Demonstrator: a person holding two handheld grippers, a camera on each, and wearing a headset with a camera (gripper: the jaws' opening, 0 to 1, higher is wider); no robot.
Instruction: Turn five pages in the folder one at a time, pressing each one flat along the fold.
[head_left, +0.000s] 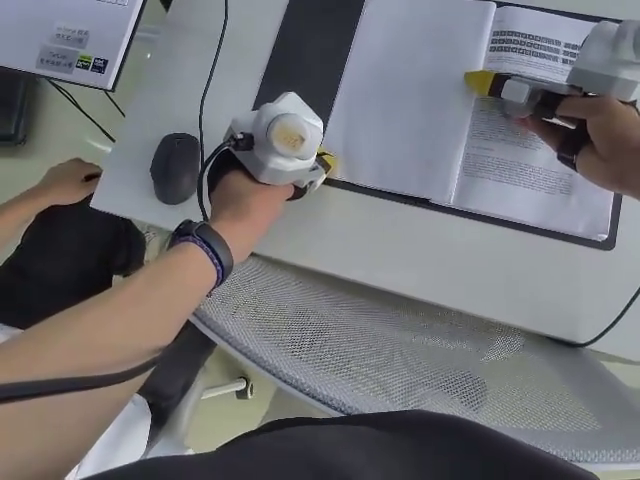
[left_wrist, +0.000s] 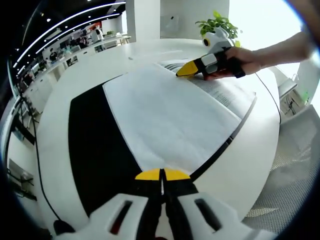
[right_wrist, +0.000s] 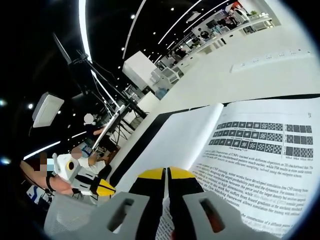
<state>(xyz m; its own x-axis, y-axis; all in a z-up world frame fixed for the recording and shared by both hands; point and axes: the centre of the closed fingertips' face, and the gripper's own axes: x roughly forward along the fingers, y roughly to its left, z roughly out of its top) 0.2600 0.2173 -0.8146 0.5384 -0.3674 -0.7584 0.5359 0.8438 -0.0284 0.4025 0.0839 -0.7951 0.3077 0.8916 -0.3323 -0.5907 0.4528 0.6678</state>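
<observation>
**Folder open, both grippers closed**

The folder (head_left: 400, 110) lies open on the white desk (head_left: 400, 260), blank page left, printed page right (black cover showing beyond the blank page). The right gripper (head_left: 480, 82) has its tips at the fold, jaws together, gripping nothing. The left gripper (head_left: 325, 162) sits at the folder's near left corner, jaws likewise together and empty. A mouse (head_left: 175, 165) lies to its left.

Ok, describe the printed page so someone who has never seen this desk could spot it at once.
On the white desk lies an open black folder. The right-hand page, with the right tongs at its inner edge, is the one. It carries a band of small checkered pictures above dense text, while the left page facing it is blank.
</observation>
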